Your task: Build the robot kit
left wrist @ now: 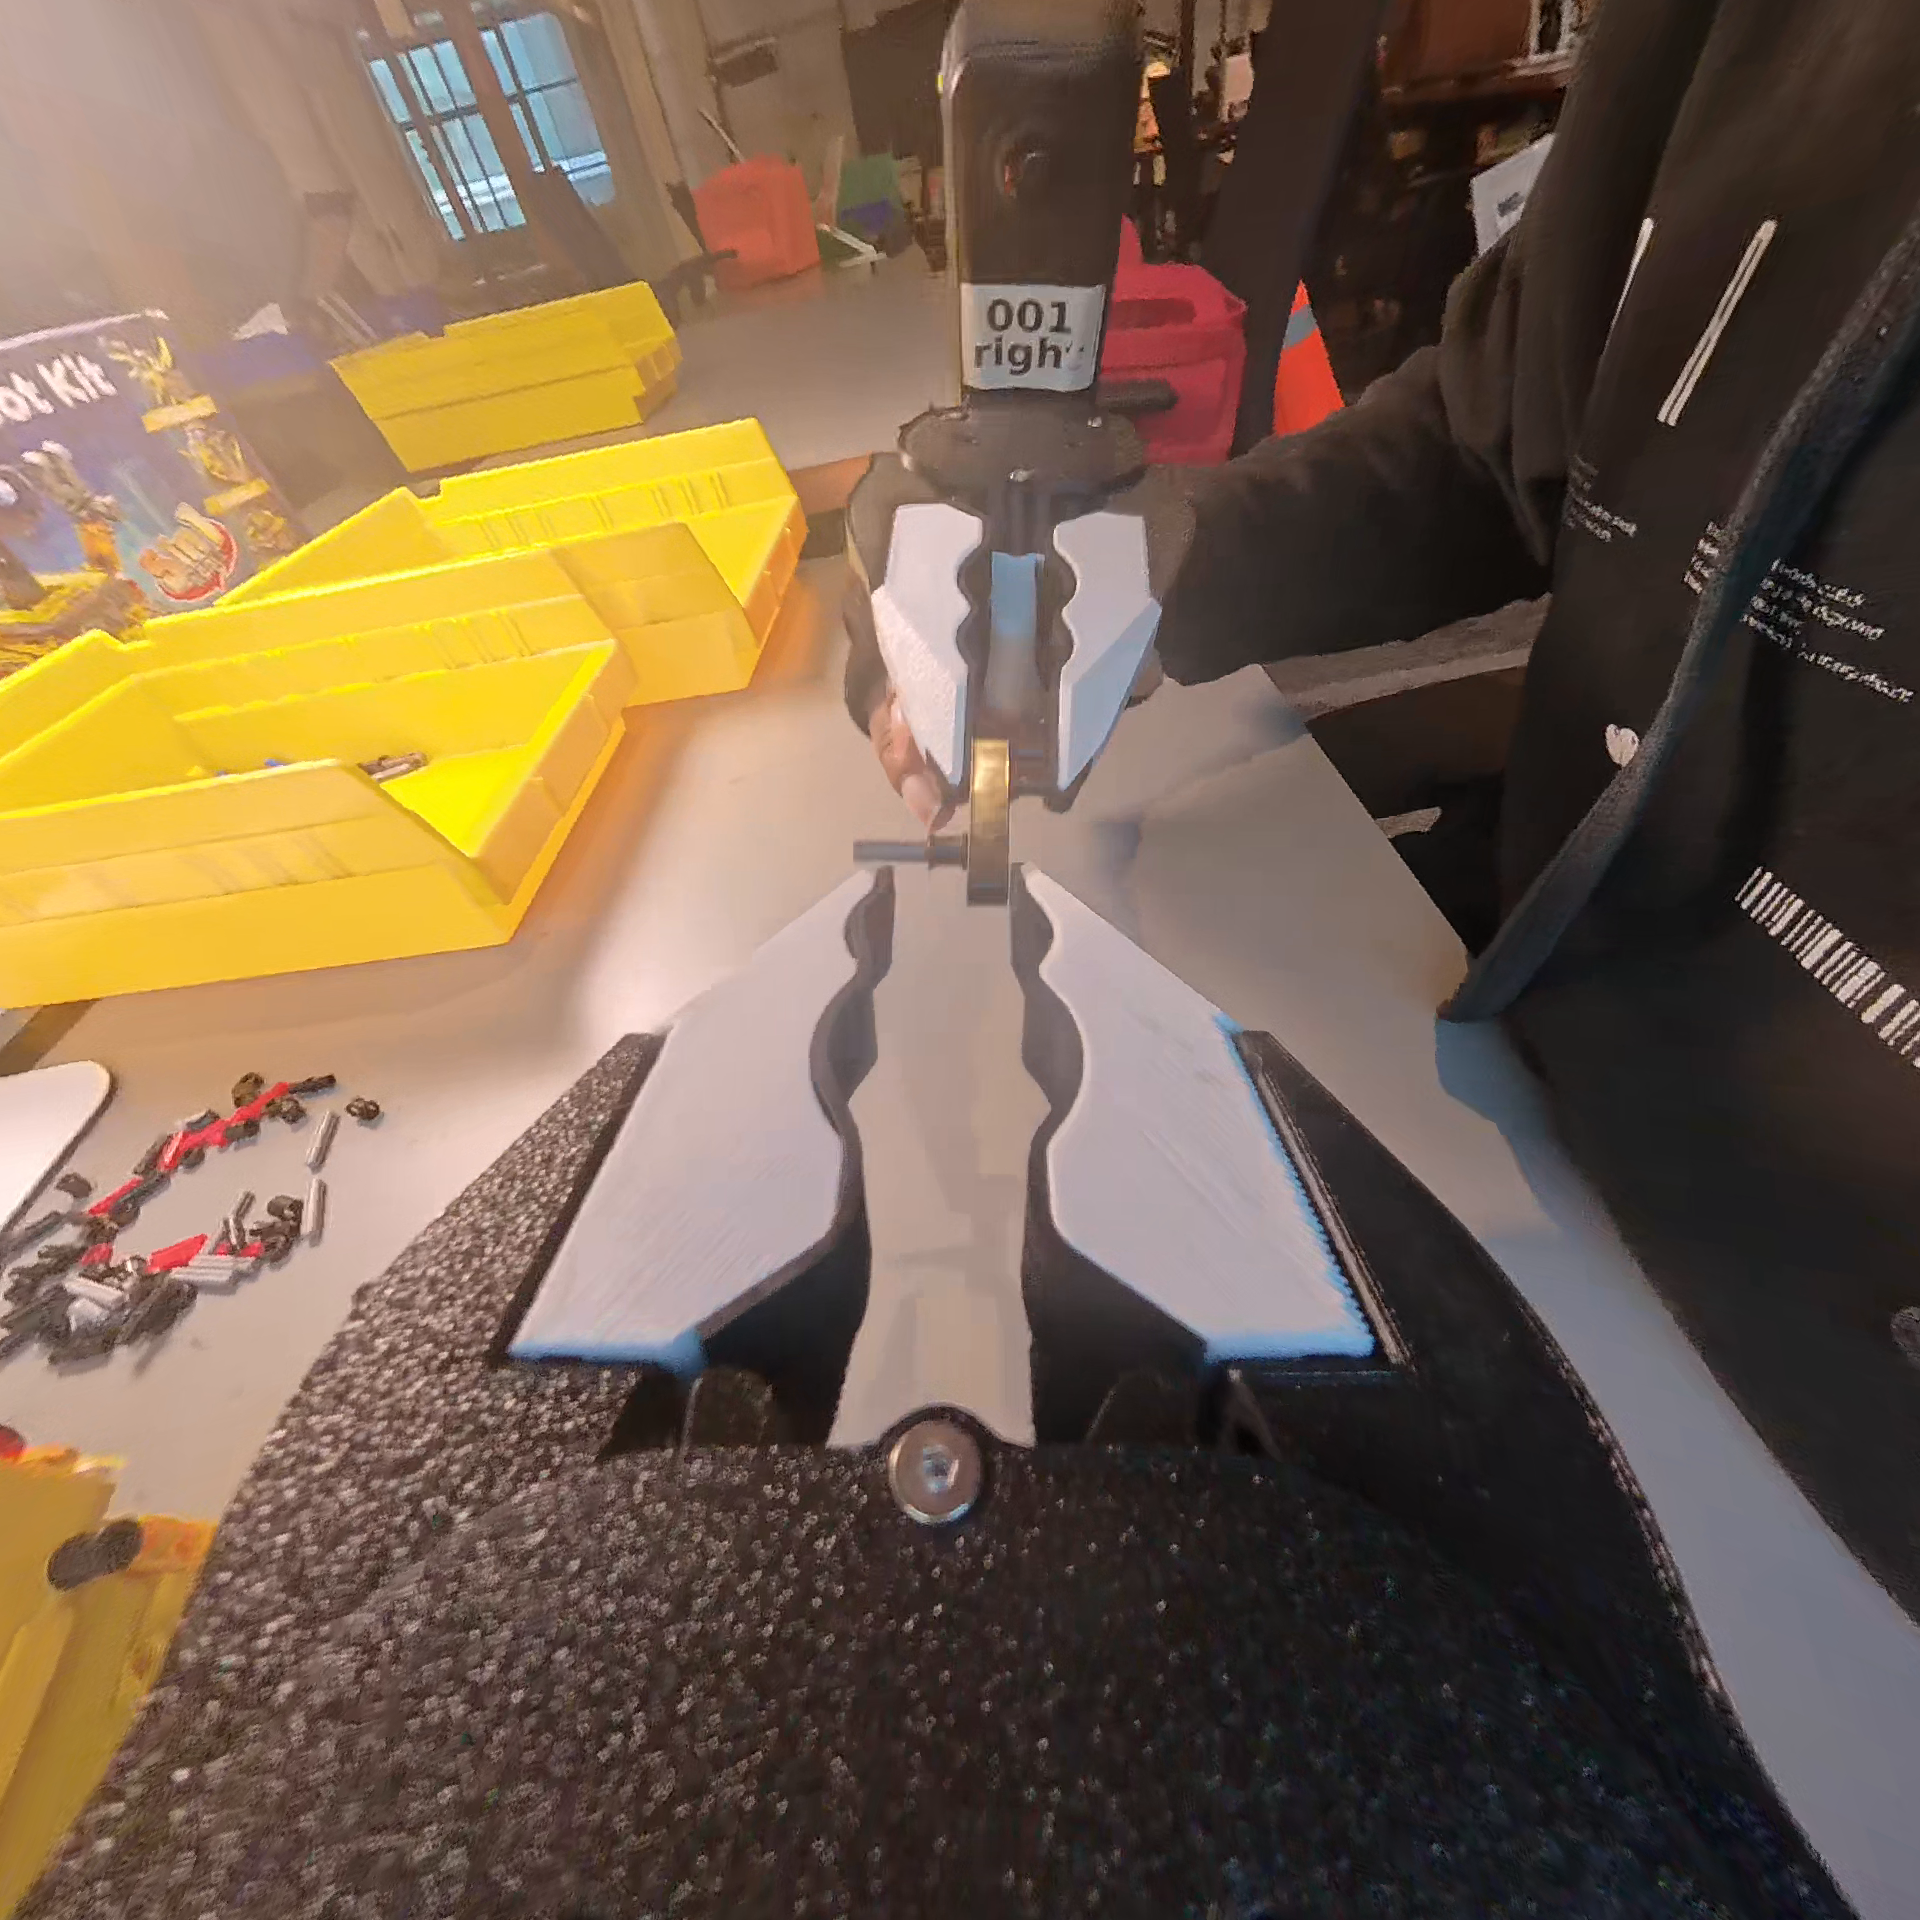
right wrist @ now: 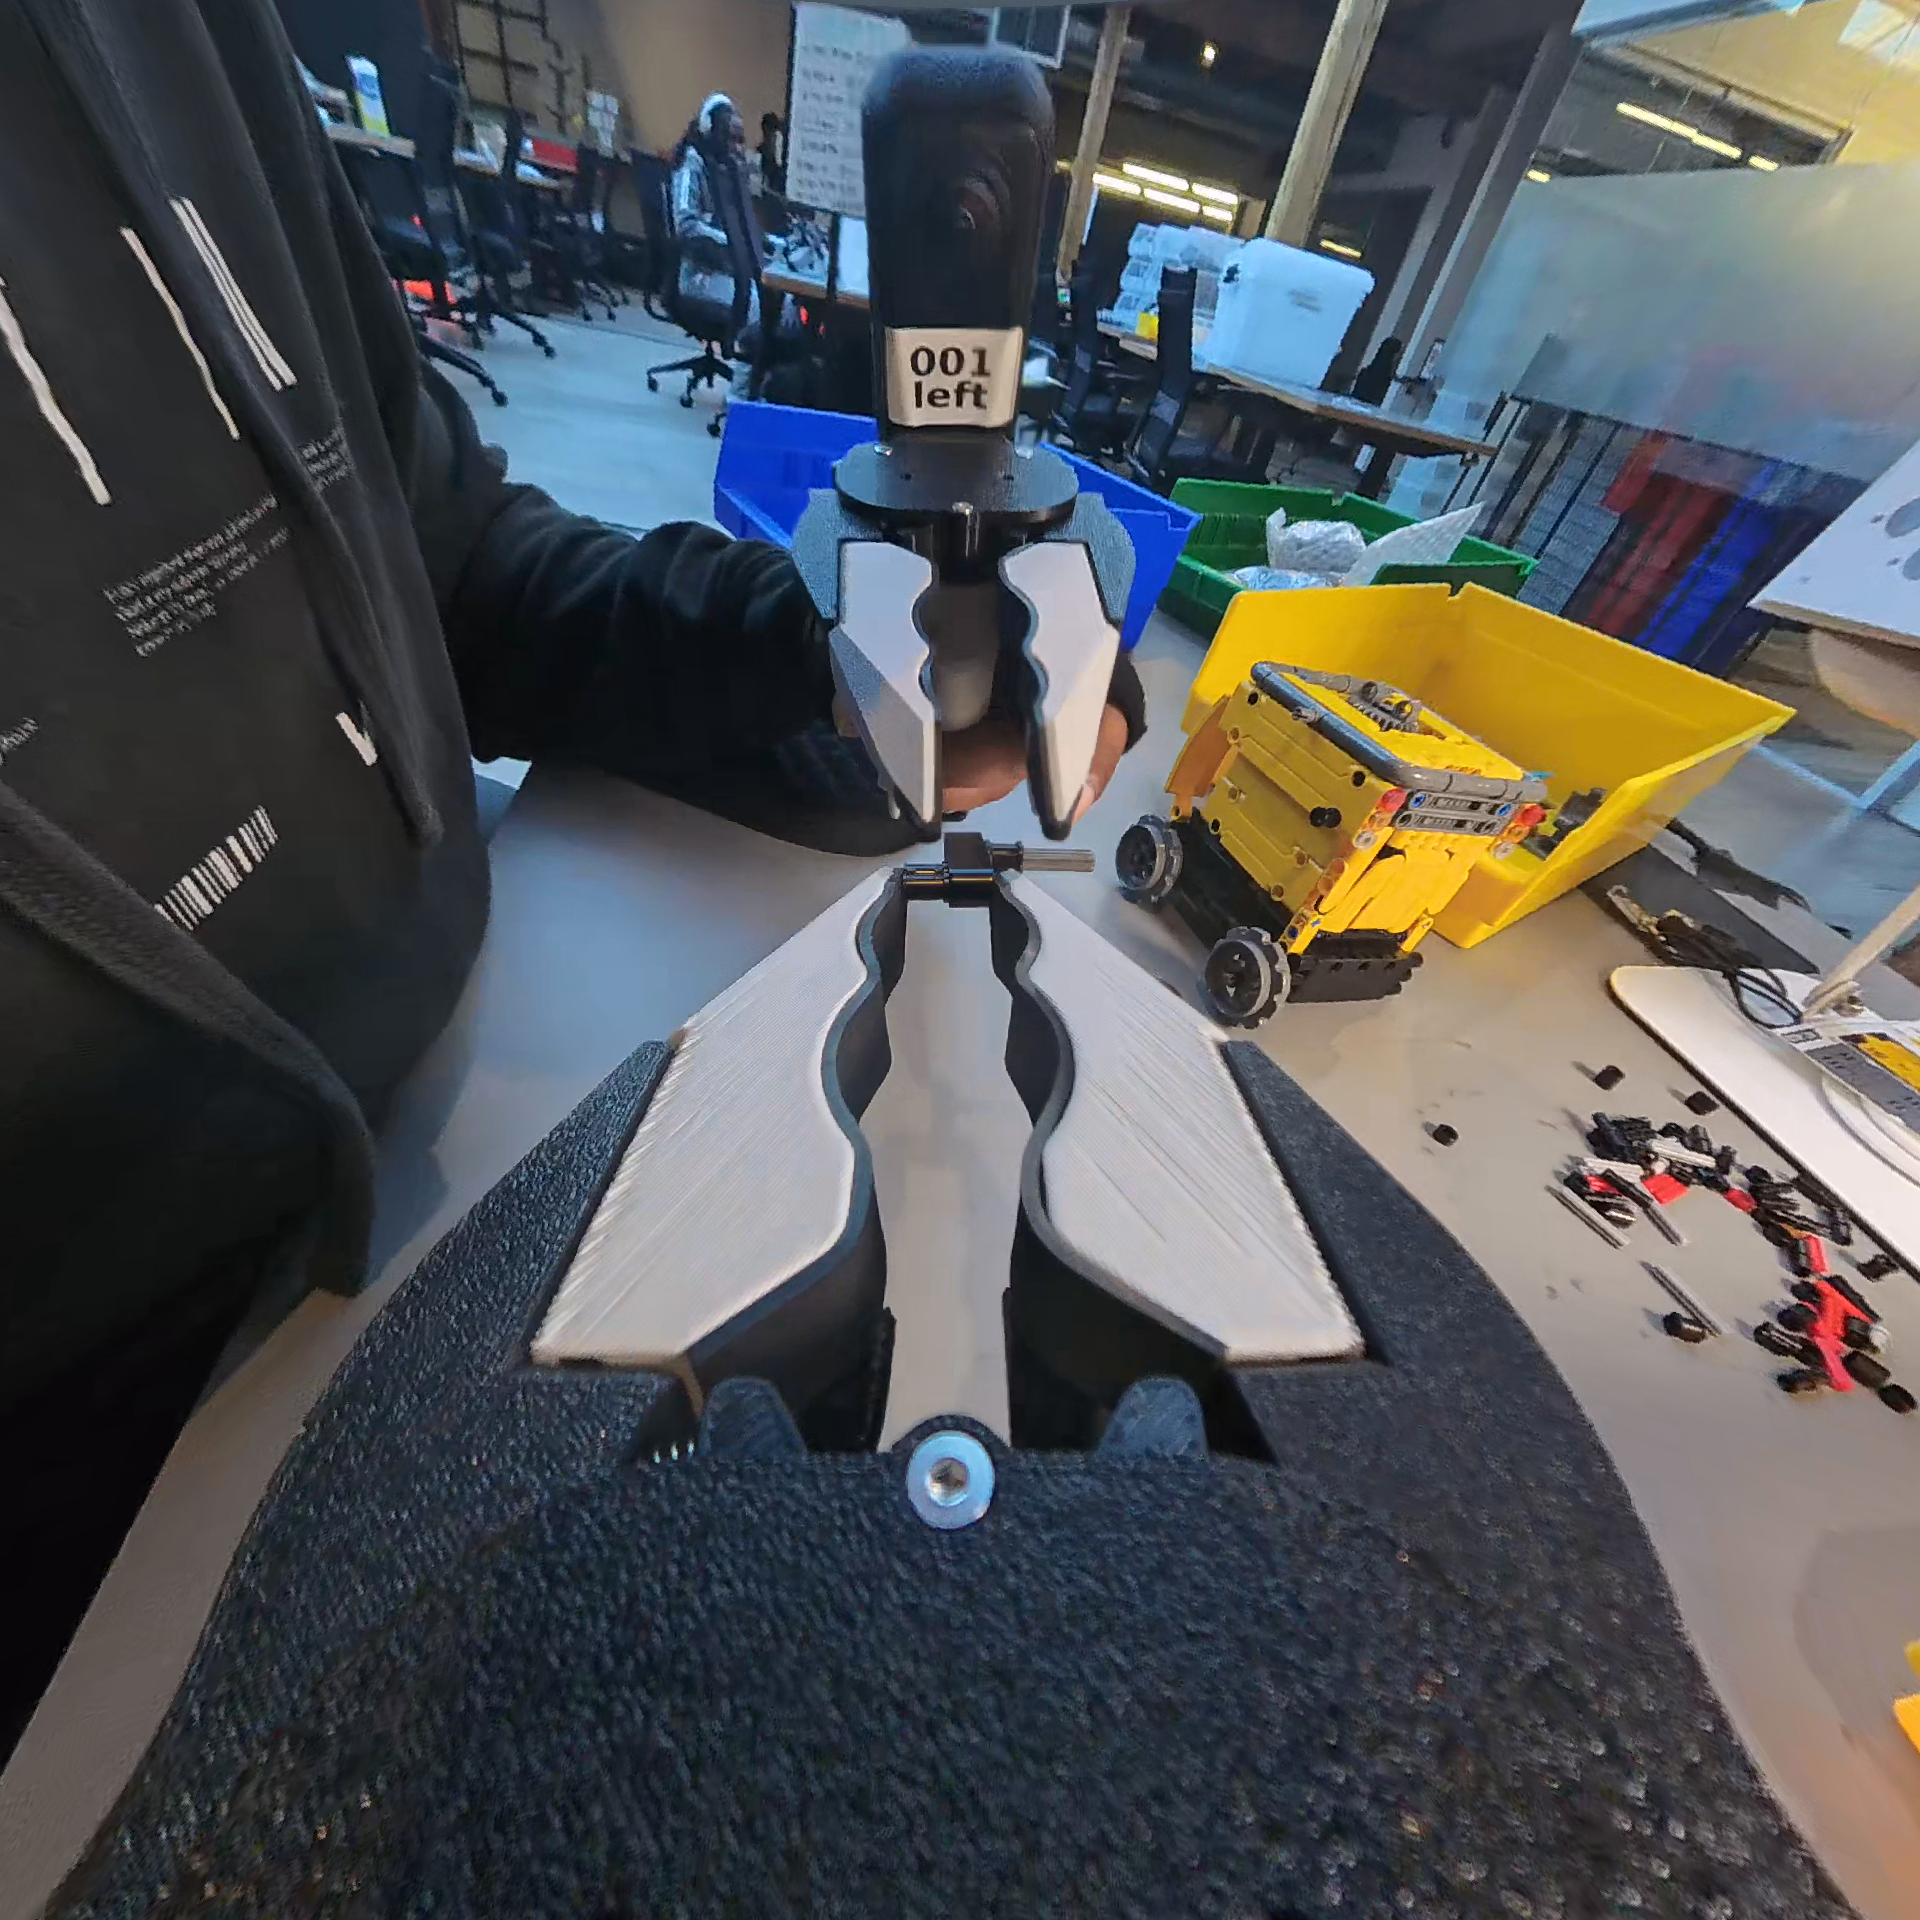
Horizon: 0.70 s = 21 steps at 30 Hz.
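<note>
My right gripper is shut on a small black part with a grey axle sticking out sideways, held just above the grey table. In the left wrist view the right gripper points towards me, and the part shows as a dark disc with the axle pointing left. My left gripper is open, its fingertips on either side of the disc's lower edge and apart from it. It also shows facing me in the right wrist view.
Several yellow bins stand at the left. Loose black and red pieces lie near them and also show in the right wrist view. A yellow tracked model stands by a yellow bin. A person's black hoodie borders the table. The grippers are tip to tip, or close to it. The left tips stand about 15 cm off the yellow tracked model.
</note>
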{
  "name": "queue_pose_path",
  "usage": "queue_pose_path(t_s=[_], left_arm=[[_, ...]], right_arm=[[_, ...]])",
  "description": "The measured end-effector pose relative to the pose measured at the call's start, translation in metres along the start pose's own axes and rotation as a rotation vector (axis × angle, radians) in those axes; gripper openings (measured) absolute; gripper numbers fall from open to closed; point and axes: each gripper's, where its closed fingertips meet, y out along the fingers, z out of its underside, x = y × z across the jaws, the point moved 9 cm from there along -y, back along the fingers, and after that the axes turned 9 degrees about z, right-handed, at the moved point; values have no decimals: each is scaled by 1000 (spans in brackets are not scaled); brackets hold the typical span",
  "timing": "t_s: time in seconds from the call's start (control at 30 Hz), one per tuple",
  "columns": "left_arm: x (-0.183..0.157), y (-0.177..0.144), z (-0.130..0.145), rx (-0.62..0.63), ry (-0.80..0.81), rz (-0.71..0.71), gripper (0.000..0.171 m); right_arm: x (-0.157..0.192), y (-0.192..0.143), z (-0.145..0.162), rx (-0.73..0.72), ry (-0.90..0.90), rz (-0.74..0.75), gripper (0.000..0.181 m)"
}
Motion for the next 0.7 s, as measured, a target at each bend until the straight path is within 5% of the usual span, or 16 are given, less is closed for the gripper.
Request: queue_pose_path(t_s=[0.1, 0.37, 0.7], left_arm=[[-1, 3, 0, -6, -22, 30, 27], [-1, 6, -1, 4, -15, 17, 6], [-2, 8, 2, 54, 18, 10, 6]], right_arm=[[0, -1, -2, -18, -3, 13, 16], [2, 3, 1, -15, -24, 32, 16], [3, 7, -6, 86, -118, 23, 17]])
